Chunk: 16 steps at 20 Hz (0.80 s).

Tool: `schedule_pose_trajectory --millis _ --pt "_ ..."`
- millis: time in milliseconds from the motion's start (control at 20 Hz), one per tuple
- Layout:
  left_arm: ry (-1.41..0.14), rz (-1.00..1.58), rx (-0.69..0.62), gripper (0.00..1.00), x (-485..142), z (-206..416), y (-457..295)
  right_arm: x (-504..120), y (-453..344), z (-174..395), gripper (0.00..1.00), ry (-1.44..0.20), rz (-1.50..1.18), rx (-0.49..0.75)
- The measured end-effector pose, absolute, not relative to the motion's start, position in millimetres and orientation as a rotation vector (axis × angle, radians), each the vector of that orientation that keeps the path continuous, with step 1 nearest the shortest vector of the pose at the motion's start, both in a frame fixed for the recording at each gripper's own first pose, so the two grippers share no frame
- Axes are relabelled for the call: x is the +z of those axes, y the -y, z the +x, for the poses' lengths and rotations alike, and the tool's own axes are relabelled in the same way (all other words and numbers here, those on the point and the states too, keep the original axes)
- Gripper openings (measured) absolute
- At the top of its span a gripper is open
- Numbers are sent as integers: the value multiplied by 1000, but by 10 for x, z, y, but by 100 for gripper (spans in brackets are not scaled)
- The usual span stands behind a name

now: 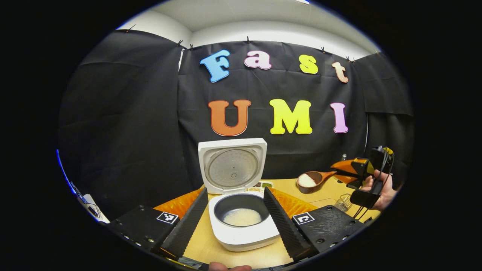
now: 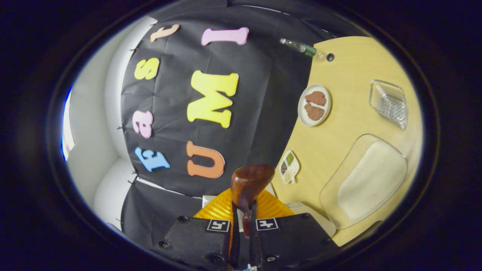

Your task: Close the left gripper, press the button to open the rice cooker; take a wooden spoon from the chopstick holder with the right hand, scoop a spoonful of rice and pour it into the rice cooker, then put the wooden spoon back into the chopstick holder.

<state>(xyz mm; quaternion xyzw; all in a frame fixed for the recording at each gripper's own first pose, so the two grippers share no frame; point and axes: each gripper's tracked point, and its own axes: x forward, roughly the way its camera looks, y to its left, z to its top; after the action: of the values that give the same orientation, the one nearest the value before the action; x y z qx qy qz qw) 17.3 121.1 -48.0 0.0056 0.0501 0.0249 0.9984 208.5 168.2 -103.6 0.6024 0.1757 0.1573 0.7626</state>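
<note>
Right now the rice cooker (image 1: 243,222) sits open on the wooden table (image 1: 211,248), its lid (image 1: 232,165) standing upright at the back and a shallow layer of rice (image 1: 242,217) in the dark inner pot. The left gripper (image 1: 235,216) hangs in front of it with its 2 fingers (image 1: 188,222) spread wide apart, one on each side of the cooker and touching nothing. Off to the right, a hand (image 1: 382,192) holds the right gripper (image 1: 348,174), whose fingers are clamped together on the handle of the wooden spoon (image 1: 312,180); its bowl carries a heap of white rice above the table, well apart from the cooker. In the right gripper view the spoon (image 2: 250,184) is pinched between the fingers (image 2: 235,241), beside a clear tray of rice (image 2: 367,180), a plate (image 2: 314,105) and a wire chopstick holder (image 2: 389,103).
</note>
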Motion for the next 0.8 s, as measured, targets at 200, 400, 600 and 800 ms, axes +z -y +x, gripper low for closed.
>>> schedule_pose_trajectory --millis 200,400,600,800 --pt "-89 9 85 95 -532 67 -1432 -931 -2347 2256 12 -421 1133 400" --pt "-84 -25 139 95 -604 -43 -1670 -997 -2960 2480 14 -465 990 429" --pt "-66 -29 161 94 -595 -99 -1827 -1109 -3373 2555 12 -483 784 455" --pt "-66 -26 179 94 -631 -114 -1910 -1199 -3653 2615 12 -476 614 470"
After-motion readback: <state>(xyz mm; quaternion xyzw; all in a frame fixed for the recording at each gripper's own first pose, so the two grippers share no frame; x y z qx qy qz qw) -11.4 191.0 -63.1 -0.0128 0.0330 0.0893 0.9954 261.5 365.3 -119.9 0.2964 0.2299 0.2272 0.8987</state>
